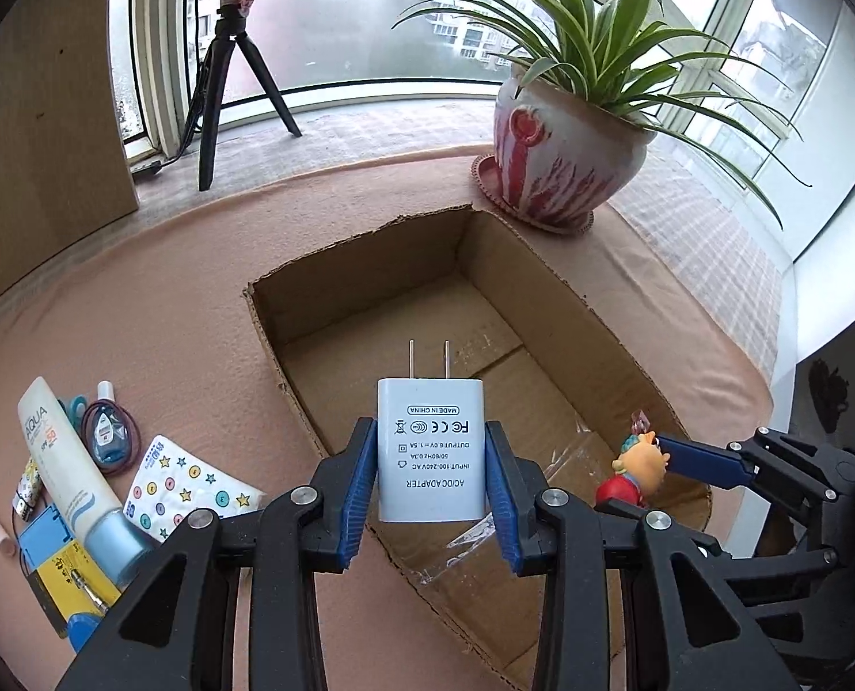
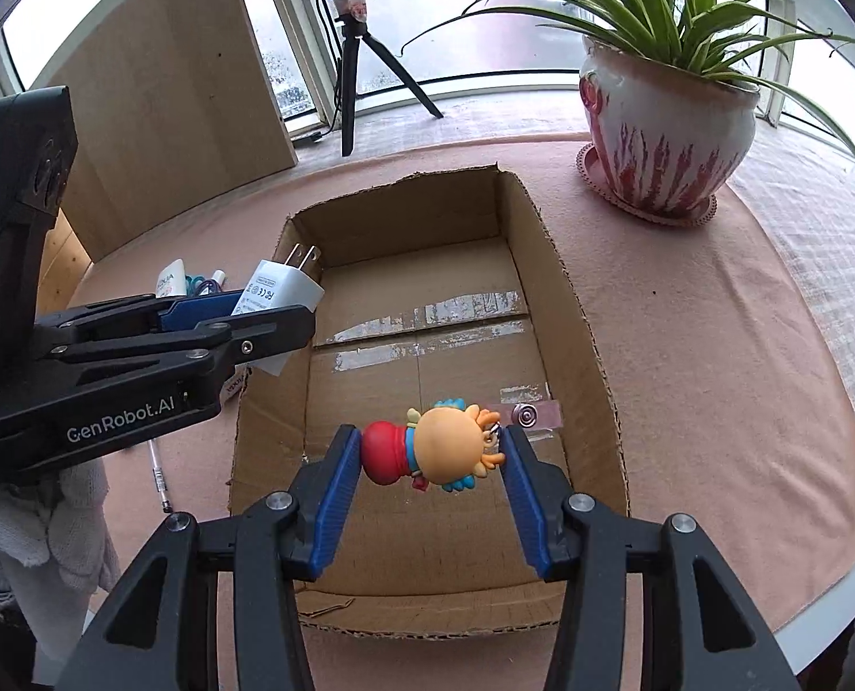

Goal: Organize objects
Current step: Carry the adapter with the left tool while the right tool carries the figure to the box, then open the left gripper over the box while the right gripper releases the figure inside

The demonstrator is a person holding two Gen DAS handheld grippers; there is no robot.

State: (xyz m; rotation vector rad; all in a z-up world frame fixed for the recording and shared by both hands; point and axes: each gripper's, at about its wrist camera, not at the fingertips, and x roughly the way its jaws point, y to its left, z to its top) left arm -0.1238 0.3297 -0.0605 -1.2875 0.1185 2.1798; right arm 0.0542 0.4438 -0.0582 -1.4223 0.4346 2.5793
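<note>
In the lower middle of the left wrist view, our left hand-held gripper [image 1: 430, 463] is closed partway on the white charger [image 1: 430, 449], its blue pads pressing both flat sides, prongs pointing away from us. In the lower middle of the right wrist view, our right hand-held gripper [image 2: 432, 455] pinches the little toy figure [image 2: 427, 449] lying sideways between its pads, a clear strap trailing from its head. Both things hang above the open cardboard box [image 2: 594, 345], which sits on the pink-covered counter [image 2: 715, 374].

To finish this step well, we judge it best to lower each one close to the box floor before letting go, and keep the two apart so they do not knock together. The charger sits near the box's left wall in the right wrist view, so we bring it further inward first. Left of the box, more small things wait, a sunscreen tube [image 1: 70, 460] among them.
</note>
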